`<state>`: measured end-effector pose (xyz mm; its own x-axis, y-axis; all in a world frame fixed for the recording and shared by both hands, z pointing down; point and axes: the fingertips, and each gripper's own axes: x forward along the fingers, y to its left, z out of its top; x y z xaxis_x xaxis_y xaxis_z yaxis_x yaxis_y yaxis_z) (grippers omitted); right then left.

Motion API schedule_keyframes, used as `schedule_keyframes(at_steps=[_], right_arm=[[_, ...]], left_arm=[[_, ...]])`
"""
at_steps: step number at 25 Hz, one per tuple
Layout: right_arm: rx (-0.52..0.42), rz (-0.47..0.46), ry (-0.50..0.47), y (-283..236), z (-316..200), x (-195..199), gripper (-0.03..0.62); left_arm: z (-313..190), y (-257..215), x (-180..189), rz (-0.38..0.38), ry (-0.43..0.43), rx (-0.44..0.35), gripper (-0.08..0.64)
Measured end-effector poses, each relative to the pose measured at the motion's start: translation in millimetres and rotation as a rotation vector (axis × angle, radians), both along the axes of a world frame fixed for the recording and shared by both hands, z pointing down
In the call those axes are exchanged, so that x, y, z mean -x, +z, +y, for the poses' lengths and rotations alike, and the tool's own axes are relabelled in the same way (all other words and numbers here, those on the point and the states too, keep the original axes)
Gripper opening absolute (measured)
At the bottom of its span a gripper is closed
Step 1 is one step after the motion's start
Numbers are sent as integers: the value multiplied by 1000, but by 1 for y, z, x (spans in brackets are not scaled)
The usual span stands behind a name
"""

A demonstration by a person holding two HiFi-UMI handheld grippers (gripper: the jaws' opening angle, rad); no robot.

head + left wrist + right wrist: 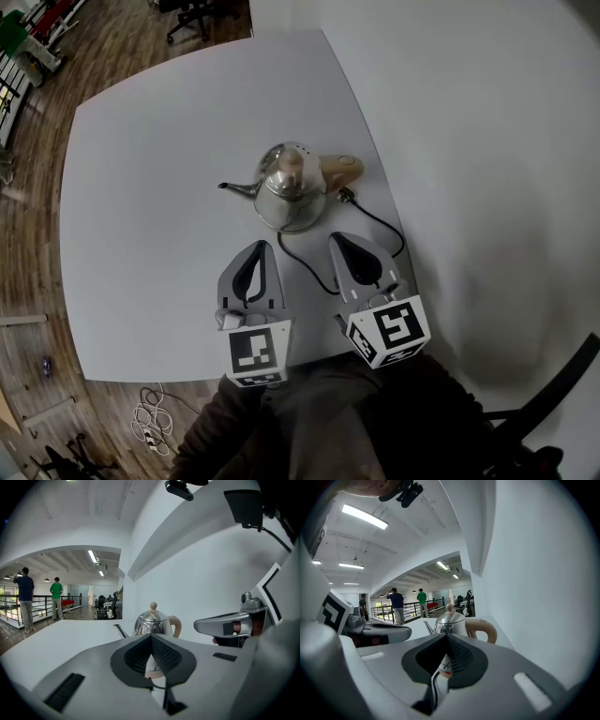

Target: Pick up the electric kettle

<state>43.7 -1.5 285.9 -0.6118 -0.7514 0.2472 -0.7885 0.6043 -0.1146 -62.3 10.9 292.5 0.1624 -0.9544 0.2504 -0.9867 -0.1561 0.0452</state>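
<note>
A shiny steel electric kettle (291,192) with a beige handle (341,170) and knob stands on the white table (141,234), its spout pointing left. Both grippers hover side by side just short of it, nothing between their jaws. My left gripper (262,245) is shut, its tip near the kettle's front left. My right gripper (336,236) is shut, its tip below the handle. The left gripper view shows the kettle (152,623) straight ahead over the closed jaw tips (151,636). The right gripper view shows the kettle (451,623) ahead, handle (482,629) to the right.
A black power cord (375,223) runs from the kettle's base, loops right and back between the grippers. A white wall (487,169) borders the table's right edge. A dark chair (553,403) stands at lower right. Cables (150,417) lie on the wooden floor. People (397,603) stand far off by a railing.
</note>
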Motion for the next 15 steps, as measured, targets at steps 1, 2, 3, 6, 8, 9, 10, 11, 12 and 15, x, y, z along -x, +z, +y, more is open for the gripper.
schedule_keyframes(at_steps=[1, 2, 3, 6, 8, 9, 10, 11, 12, 15], right_arm=[[3, 3, 4, 2, -2, 0, 3], [6, 6, 9, 4, -4, 0, 3], [9, 9, 13, 5, -6, -1, 3], [12, 12, 28, 11, -14, -6, 3], [8, 4, 36, 12, -21, -9, 3], [5, -2, 37, 13, -24, -8, 3], [4, -8, 38, 14, -27, -8, 3], [2, -13, 37, 16, -29, -7, 3], [1, -16, 38, 20, -32, -6, 3], [-4, -20, 50, 37, -40, -6, 3]], left_arm=[[-3, 2, 0, 2, 4, 1, -3], [-6, 3, 0, 5, 7, 3, -3], [-8, 5, 0, 10, 8, 6, -3], [-15, 13, -3, 18, 14, 18, -3], [-19, 14, -3, 18, 18, 23, -3], [-22, 15, -1, 19, 15, 21, -3], [-24, 15, 2, 20, 12, 21, -3], [-27, 16, 6, 21, 8, 25, -3], [-30, 18, 11, 23, 2, 28, -3], [-41, 27, 27, 27, -46, 8, -3]])
